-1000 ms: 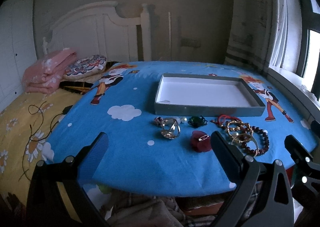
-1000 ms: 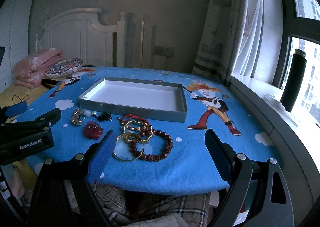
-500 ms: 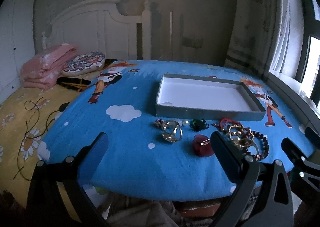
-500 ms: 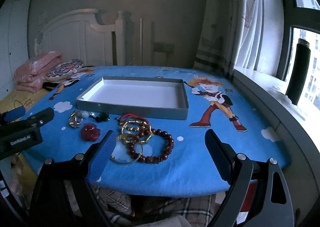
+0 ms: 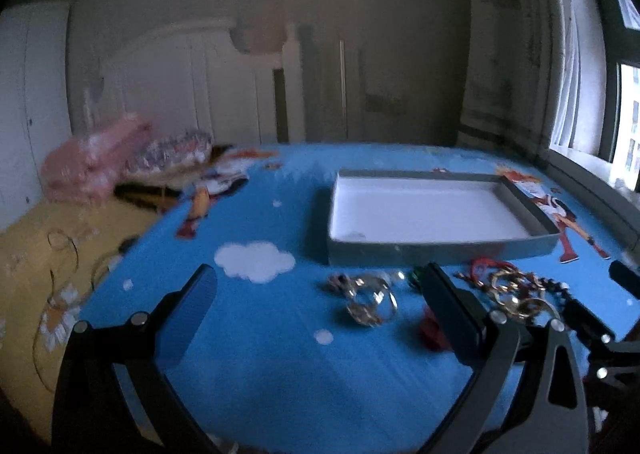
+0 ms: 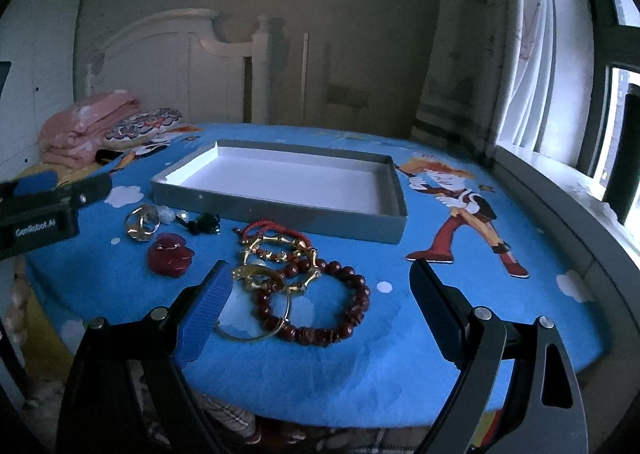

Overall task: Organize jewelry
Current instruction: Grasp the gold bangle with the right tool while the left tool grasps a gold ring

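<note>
**Jewelry waits loose in front of an empty tray**

Jewelry lies scattered on the blue cartoon-print cloth (image 6: 440, 334), none of it yet in the shallow grey cardboard tray with a white floor (image 6: 280, 210). The right gripper (image 6: 316, 314) hangs wide open with nothing between its fingers; the dark red beaded bracelet (image 6: 352, 318) sits just ahead of it, tangled with thin gold bangles (image 6: 256, 274) and a red cord bracelet (image 6: 272, 230). Left of its blue finger lie a dark red heart-shaped piece (image 6: 170, 258), a small green pendant (image 6: 206, 224) and a gold ring cluster (image 6: 140, 224). The left gripper (image 5: 320, 310) is likewise spread and empty, the gold ring cluster (image 5: 370, 300) slightly right of its centre line; that view is blurred.

The step in hand looks like a first pick. The bead bracelet probably suits the right gripper best: pinch one side of the loop on its outer arc, away from the bangles, and lift slowly so the overlapped gold pieces slide off rather than come along.

Beyond the pile the tray wall rises, so anything carried must clear that rim before it is let go. The cloth's near edge drops off just under both grippers; a dragged piece could slip over it. To the right of the right gripper the cloth is bare, giving good swing room.
</note>
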A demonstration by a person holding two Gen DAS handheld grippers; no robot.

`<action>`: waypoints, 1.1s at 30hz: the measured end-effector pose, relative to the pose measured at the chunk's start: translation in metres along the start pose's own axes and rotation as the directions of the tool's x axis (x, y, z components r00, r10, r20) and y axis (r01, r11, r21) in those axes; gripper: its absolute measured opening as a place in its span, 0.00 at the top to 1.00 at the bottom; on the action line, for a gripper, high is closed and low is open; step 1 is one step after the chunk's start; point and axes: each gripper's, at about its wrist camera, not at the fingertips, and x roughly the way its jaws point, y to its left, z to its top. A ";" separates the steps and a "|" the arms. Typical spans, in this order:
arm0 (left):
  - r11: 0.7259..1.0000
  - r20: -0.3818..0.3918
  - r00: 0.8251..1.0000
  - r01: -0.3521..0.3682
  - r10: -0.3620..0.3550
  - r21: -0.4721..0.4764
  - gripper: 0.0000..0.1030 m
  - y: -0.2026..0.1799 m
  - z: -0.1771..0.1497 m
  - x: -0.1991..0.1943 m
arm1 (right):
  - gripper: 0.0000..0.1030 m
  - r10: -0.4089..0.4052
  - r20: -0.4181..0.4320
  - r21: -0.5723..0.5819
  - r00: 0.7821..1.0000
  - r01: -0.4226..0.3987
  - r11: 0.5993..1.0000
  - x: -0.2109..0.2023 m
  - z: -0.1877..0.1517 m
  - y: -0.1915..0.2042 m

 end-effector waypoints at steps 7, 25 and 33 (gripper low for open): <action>1.000 -0.081 0.996 0.023 -0.023 -0.006 0.04 0.003 -0.017 0.018 | 0.18 0.024 -0.002 -0.003 1.000 -0.024 1.000 0.012 -0.001 0.003; 0.999 -0.101 0.994 0.036 -0.035 0.010 0.05 0.005 -0.029 0.025 | 0.71 0.123 -0.076 -0.008 0.989 -0.124 0.992 0.032 -0.014 0.011; 0.998 -0.088 0.994 0.068 -0.068 0.003 0.05 0.005 -0.030 0.021 | 0.79 0.156 -0.092 -0.033 0.984 -0.159 0.987 0.030 -0.016 0.019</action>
